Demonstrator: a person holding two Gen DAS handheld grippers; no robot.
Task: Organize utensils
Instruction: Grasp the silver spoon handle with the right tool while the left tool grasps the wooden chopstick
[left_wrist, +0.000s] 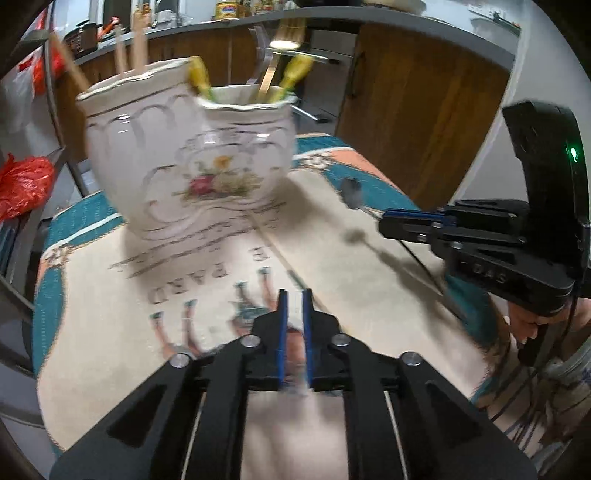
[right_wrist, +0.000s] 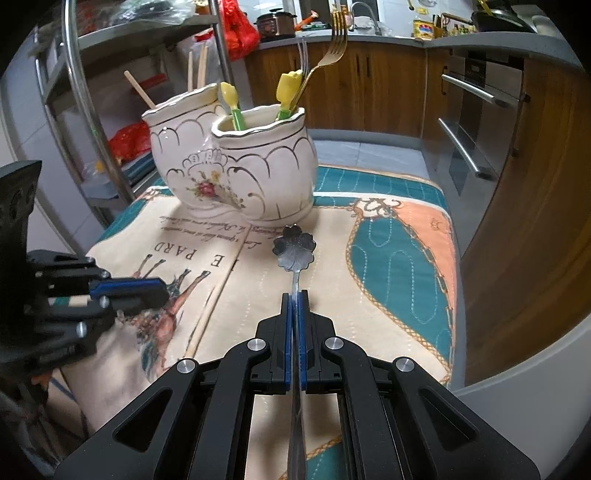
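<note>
Steel spoon (right_wrist: 294, 246): dark metal, flower-shaped bowl; its thin handle runs back between the blue pads of the right gripper (right_wrist: 294, 295), bowl ahead of the fingertips and just short of the holder's base.
Right gripper: clenched on the spoon handle, pads pressed against it from both sides; seen from the left wrist view it sits to the right (left_wrist: 386, 220), with the blurred spoon bowl (left_wrist: 351, 190) sticking out past its tip.
Left gripper (left_wrist: 294, 295): pads stand a narrow gap apart with nothing between them, only the cloth showing through; it hangs above the tabletop, well to the left of the right gripper (right_wrist: 162, 291).
Ceramic holder (right_wrist: 236, 166): white, gold-trimmed, two joined pots with a painted flower spray; it stands upright on the cloth straight ahead of both grippers.
Nearer pot: holds two yellow-headed utensils with green handles (right_wrist: 231, 101), a gold fork (right_wrist: 334, 44) and a silver fork (right_wrist: 303, 55), all leaning upward.
Farther pot: holds pale wooden sticks (right_wrist: 197, 70), possibly chopsticks; I cannot tell for sure.
Cloth (right_wrist: 388, 258): cream, teal and peach print with horses and the letters "E PARD", spread over the tabletop beneath everything.
Surroundings: wooden cabinets (right_wrist: 388, 85) and an oven front beyond the holder; red plastic bag (left_wrist: 22, 184) to the left gripper's far left.
Sharpness: left wrist view is motion-blurred, so fine detail on the holder is uncertain there.
</note>
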